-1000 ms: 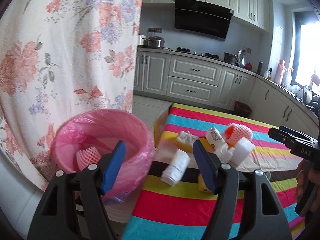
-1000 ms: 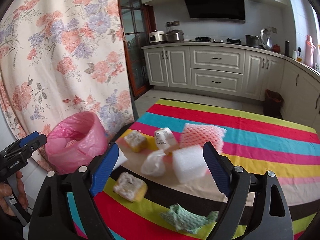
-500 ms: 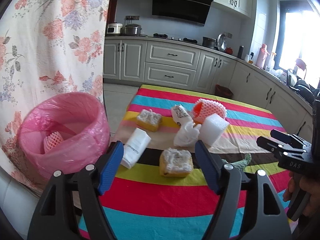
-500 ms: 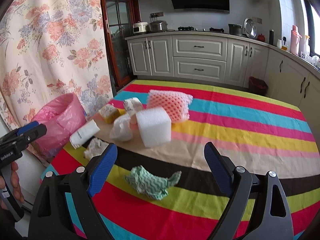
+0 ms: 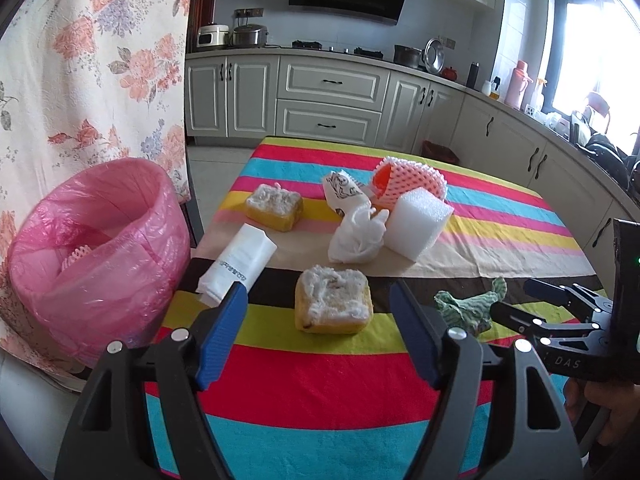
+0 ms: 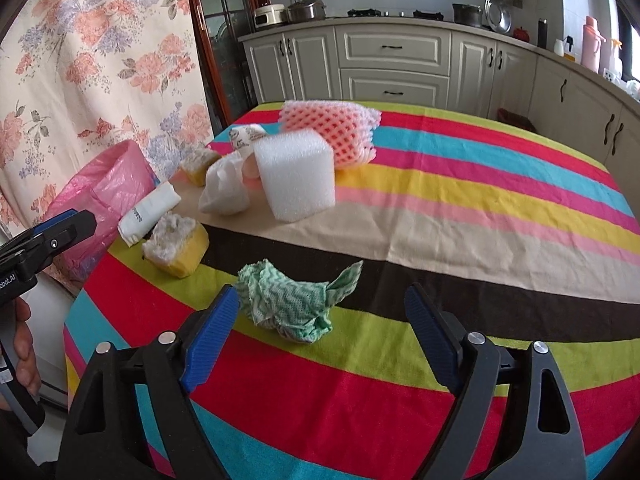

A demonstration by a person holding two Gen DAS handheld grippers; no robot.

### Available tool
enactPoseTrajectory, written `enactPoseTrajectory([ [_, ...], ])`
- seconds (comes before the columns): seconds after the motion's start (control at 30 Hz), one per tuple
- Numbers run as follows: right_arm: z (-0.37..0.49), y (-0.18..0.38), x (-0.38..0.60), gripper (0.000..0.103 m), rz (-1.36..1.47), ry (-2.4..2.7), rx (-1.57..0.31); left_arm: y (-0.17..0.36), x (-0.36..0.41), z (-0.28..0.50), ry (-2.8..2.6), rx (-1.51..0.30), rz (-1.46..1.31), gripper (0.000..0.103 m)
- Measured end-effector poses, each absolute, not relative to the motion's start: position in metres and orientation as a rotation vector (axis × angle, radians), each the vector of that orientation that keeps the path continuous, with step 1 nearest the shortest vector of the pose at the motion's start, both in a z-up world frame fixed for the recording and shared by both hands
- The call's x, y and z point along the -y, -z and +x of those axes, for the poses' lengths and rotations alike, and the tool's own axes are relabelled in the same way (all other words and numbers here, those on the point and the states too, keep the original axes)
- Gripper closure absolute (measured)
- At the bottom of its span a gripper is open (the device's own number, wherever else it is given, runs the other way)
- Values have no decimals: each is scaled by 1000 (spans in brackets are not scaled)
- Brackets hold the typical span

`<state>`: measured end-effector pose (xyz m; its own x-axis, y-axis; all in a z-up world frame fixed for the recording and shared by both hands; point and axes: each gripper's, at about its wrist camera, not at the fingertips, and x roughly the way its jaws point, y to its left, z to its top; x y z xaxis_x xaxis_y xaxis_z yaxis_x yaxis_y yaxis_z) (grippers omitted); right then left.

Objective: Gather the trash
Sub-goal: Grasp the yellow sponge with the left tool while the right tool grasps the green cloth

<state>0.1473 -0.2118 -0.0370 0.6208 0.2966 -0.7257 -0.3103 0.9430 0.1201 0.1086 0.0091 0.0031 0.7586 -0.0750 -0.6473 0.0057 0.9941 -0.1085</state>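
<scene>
1. On the striped table (image 5: 340,380), the left tongs (image 5: 320,322) gape wide, empty, with a yellow sponge (image 5: 333,305) lying between their tips.
2. Right tongs (image 6: 320,320) likewise stand open around a crumpled green cloth (image 6: 294,300).
3. Off the table's left edge sits the pink-lined bin (image 5: 96,256).

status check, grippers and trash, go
Left gripper open over yellow sponge. Right gripper open at green cloth. Pink bin left. Nothing blocking.
</scene>
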Motion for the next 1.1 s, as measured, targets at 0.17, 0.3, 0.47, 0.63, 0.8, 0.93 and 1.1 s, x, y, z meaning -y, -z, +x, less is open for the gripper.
enactPoseTrajectory([
  [0.17,152,50,201,31,-31,-370,-878,5,-6,116,52,-727,-103,32],
  [0.3,156,56,195,37,-44,-382,-899,11,-7,121,53,-739,-106,32],
  [0.47,162,61,189,46,-53,-390,-914,17,-9,126,51,-754,-108,32],
  [0.63,167,65,186,60,-60,-395,-926,23,-7,132,55,-768,-111,32],
  [0.8,169,66,188,64,-49,-387,-917,31,-3,140,65,-790,-110,31],
  [0.93,172,64,192,64,-35,-368,-901,39,3,147,77,-812,-107,30],
  [1.1,176,59,200,64,-17,-344,-882,48,7,157,85,-839,-109,26],
])
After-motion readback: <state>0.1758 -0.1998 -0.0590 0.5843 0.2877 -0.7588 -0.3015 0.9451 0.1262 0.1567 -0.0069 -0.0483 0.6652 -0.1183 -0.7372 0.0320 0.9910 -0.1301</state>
